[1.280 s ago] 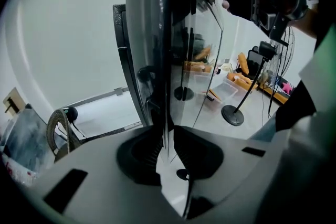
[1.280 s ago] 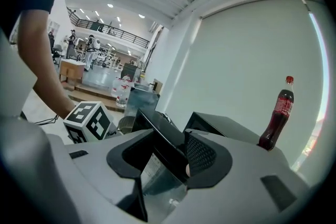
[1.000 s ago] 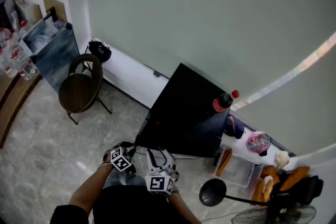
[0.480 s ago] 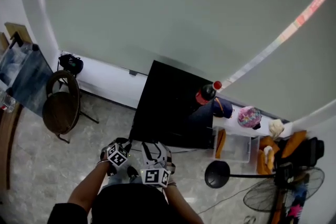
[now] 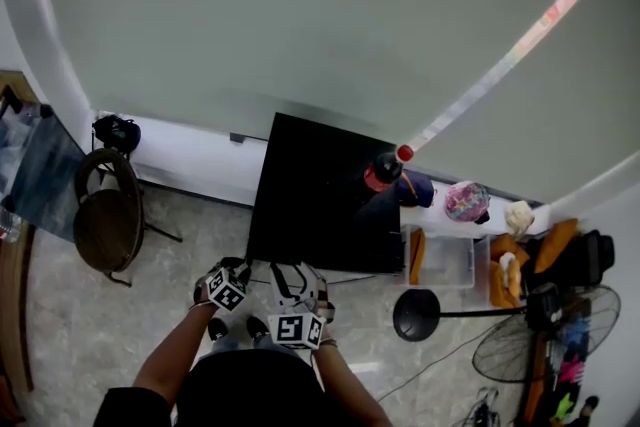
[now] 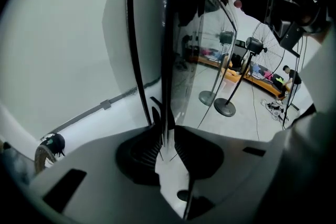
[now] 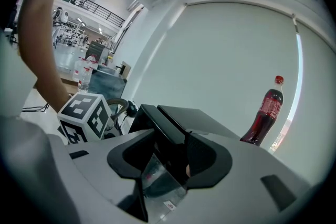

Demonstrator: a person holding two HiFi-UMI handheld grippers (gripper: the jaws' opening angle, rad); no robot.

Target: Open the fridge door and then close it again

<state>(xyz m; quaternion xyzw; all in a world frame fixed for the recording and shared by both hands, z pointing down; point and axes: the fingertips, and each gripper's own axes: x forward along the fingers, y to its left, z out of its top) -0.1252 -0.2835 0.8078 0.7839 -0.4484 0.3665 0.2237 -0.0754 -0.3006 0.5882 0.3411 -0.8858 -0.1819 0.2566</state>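
The black fridge (image 5: 325, 200) stands against the pale wall, seen from above in the head view, with a cola bottle (image 5: 383, 172) on its top. Both grippers are at its front edge. My left gripper (image 5: 240, 268) has its jaws nearly together on the thin edge of the glossy fridge door (image 6: 181, 50), and the left gripper (image 6: 165, 136) points down along it. My right gripper (image 7: 168, 157) is shut on the door's thick top edge (image 7: 157, 123). A narrow gap shows between the door and the fridge top (image 7: 197, 115). The bottle (image 7: 265, 113) stands to the right.
A round dark chair (image 5: 105, 220) and a black bag (image 5: 115, 133) are left of the fridge. On the right are a clear plastic box (image 5: 445, 260), a round stand base (image 5: 415, 315) and a floor fan (image 5: 520, 340). Cables lie on the floor.
The head view has swung, so the fridge now sits squarer and further left. Both grippers have kept to the fridge's front edge and shifted a little sideways.
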